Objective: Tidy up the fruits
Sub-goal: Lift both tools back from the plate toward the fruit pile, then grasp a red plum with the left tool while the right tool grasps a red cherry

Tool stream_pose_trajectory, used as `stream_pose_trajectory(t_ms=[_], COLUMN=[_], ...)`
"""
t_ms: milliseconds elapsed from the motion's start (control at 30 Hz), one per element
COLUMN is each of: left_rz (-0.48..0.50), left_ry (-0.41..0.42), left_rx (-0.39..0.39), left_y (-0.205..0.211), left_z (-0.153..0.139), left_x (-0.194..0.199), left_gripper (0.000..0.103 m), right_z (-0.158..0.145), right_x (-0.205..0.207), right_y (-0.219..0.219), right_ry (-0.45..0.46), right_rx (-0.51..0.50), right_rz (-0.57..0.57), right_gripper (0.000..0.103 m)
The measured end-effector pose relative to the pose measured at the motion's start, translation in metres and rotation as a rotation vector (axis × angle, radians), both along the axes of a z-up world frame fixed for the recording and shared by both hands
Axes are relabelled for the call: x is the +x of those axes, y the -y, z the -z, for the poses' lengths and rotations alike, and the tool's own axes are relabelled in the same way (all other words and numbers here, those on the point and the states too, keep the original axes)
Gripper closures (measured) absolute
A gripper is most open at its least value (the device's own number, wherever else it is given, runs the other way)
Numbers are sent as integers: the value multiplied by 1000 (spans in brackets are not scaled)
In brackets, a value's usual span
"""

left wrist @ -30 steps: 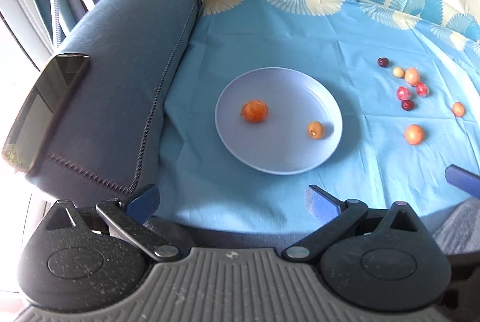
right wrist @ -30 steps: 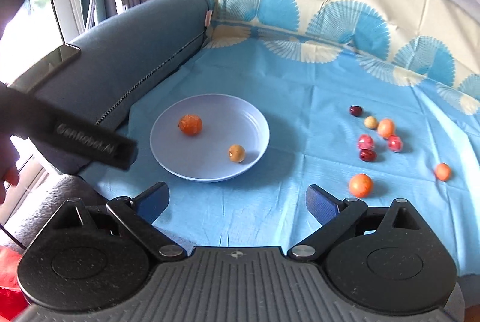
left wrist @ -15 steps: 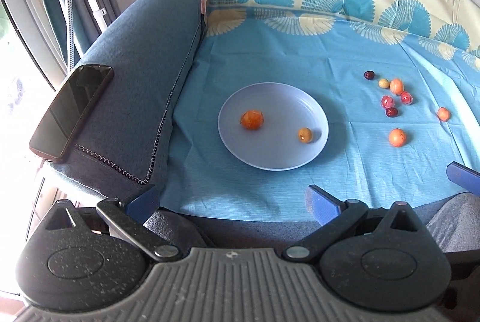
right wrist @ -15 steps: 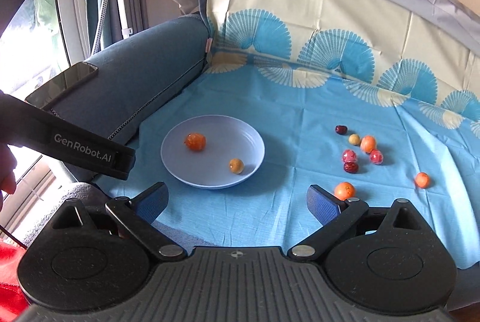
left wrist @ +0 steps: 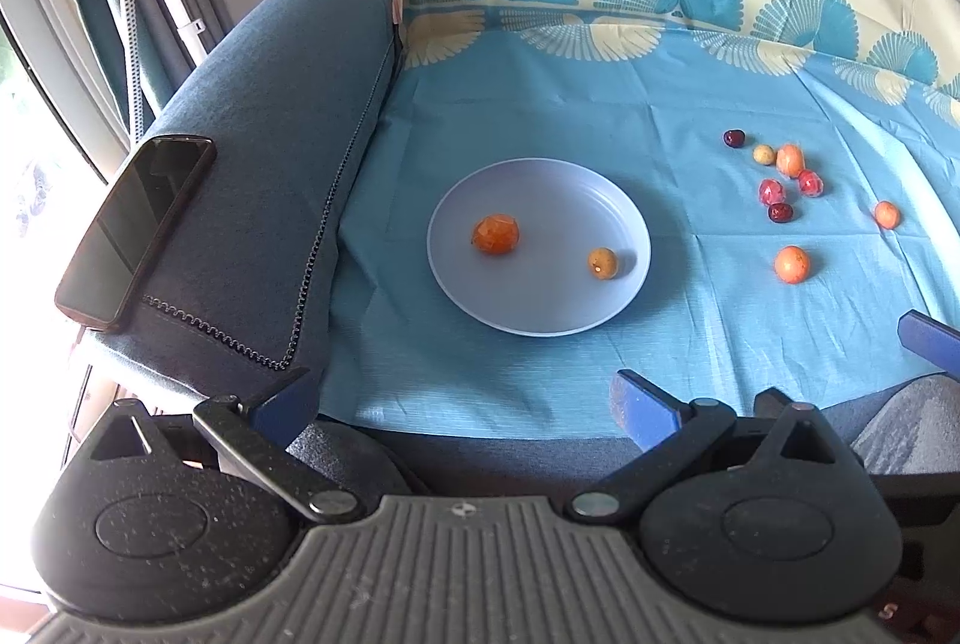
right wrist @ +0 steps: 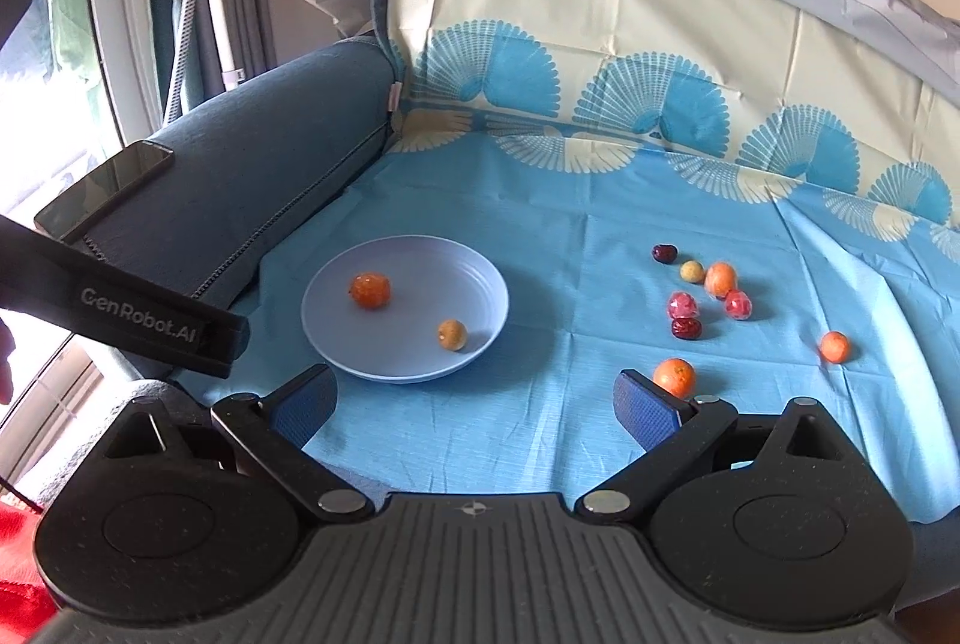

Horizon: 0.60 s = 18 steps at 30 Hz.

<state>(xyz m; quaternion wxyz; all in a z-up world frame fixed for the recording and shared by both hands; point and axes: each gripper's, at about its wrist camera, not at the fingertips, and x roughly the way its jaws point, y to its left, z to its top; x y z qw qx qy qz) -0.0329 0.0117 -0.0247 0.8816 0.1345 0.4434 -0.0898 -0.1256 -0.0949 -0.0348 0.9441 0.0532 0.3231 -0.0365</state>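
A pale blue plate (left wrist: 540, 308) (right wrist: 336, 338) lies on a blue cloth on the sofa seat. It holds an orange fruit (left wrist: 495, 234) (right wrist: 370, 290) and a small yellow fruit (left wrist: 602, 262) (right wrist: 452, 334). Several small fruits lie loose on the cloth to the right: a near orange one (left wrist: 792, 264) (right wrist: 674, 376), a far-right orange one (right wrist: 834, 346), and a cluster of red, dark and yellow ones (left wrist: 777, 173) (right wrist: 702, 290). My left gripper (left wrist: 462, 398) and my right gripper (right wrist: 474, 401) are both open and empty, held back at the seat's front edge.
A dark phone (left wrist: 135, 227) (right wrist: 102, 188) lies on the grey sofa armrest (left wrist: 270, 152) at the left. The patterned cloth (right wrist: 600, 62) runs up the backrest. The left gripper's body (right wrist: 120, 314) shows at the left in the right wrist view.
Both grippers have pulled back and risen away from the plate, so the scene looks smaller and farther. The fruits and plate have not moved.
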Motion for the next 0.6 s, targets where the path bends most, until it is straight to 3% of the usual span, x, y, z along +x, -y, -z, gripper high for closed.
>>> stream_pose_trajectory(t_ms=[267,600], left_rz=[16,91], left_ry=[-37,-100], left_rx=[-20,-68], left_y=[20,113], left_z=[-2,11], left_x=[18,81], left_gripper=[0,0], right_z=[6,52], right_x=[7,24], right_y=[32,142], right_ry=[15,-18], right_rx=[6,7], right_rz=[102,430], right_gripper=[4,4])
